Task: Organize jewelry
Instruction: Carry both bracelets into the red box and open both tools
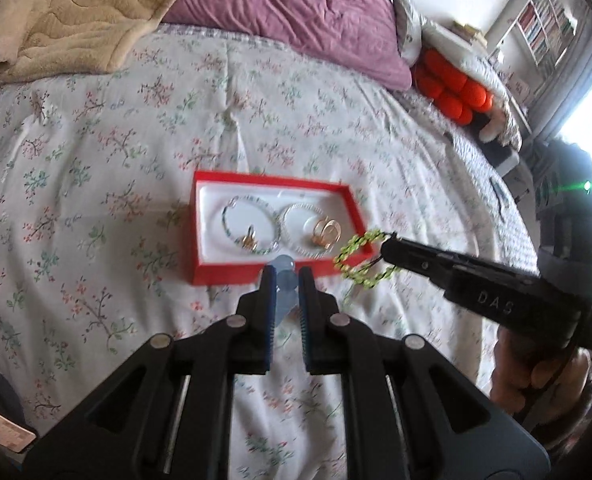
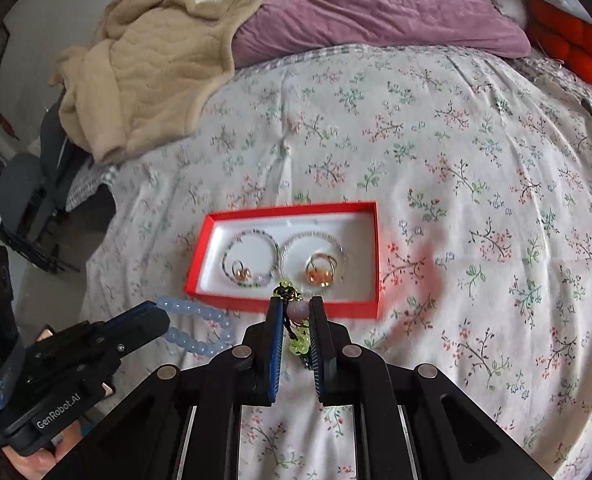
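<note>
Above red tray point(image 2: 284, 210), left gripper point(image 1: 287, 276) clamping blue bracelet point(image 2: 200, 326), right gripper point(image 2: 296, 306) clamping green bracelet point(image 1: 356, 258)

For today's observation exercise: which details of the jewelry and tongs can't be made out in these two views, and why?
- Blue bracelet: left view, mostly hidden between left tongs.
- Green bracelet: right view, partly hidden by right tongs.
- Rings in red box: both views, blurred and too small for detail.

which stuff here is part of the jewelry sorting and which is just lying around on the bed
Job: red box holding two beaded bracelets and gold rings; blue bead bracelet in left gripper; yellow-green bracelet in right gripper.

Lying about: beige blanket, purple pillow, orange cushion.
</note>
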### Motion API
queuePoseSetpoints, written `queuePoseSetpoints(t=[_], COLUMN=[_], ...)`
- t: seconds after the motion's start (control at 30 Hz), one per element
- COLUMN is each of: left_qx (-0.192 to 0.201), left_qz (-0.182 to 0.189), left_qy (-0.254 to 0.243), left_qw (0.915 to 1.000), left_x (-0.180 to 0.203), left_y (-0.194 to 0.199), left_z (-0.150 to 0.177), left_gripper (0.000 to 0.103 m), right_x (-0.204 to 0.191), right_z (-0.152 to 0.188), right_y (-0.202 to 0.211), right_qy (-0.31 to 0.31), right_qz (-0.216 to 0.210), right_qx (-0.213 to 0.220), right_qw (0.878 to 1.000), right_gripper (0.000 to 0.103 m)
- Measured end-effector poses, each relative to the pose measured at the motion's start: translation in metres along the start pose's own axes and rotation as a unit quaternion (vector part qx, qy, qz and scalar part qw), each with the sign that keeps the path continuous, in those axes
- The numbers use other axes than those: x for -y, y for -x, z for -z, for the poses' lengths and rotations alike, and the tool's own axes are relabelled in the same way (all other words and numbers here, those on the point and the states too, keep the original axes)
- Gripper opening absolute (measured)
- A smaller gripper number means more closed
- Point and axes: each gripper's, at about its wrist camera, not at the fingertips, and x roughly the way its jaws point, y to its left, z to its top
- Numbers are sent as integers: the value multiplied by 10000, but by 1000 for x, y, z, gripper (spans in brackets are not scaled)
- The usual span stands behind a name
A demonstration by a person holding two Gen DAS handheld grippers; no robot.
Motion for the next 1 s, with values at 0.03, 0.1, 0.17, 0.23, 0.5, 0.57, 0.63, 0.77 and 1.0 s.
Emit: queuePoseSetpoints(t=[0.03, 0.1, 0.17, 0.23, 0.5, 0.57, 0.63, 0.77, 1.0], left_qx=[45, 116, 166, 224, 229, 119, 51, 16, -62], left_qz=[35, 111, 174, 247, 222, 76, -84, -287, -612], left_qy=[17, 69, 104, 150, 186, 215, 230, 223, 165], left_qw=[10000, 9998, 9997, 9993, 9993, 9997, 9997, 9993, 9980], left_x=[2, 4, 5, 6, 3, -2, -8, -15, -22], left_y=[0, -2, -4, -8, -32, -41, -47, -51, -60], left_z=[-3, -9, -13, -18, -35, -35, -35, -36, -35], left_gripper=[12, 12, 12, 12, 12, 12, 12, 12, 12], right_x=[0, -1, -3, -5, -5, -1, 5, 12, 21], right_z=[-2, -6, -11, -14, -28, -29, -29, -30, -30], right_y=[1, 2, 1, 0, -29, -39, -46, -48, -55], right_qy=[-13, -42, -61, -63, -145, -187, -226, -263, -337], right_qz=[-11, -54, -113, -143, -180, -118, -27, 89, 249], right_qx=[27, 99, 152, 205, 143, 33, -41, -36, -137], right_qw=[10000, 9999, 9998, 9997, 9996, 9997, 9997, 9996, 9990], right_gripper=[13, 13, 13, 13, 13, 13, 13, 13, 13])
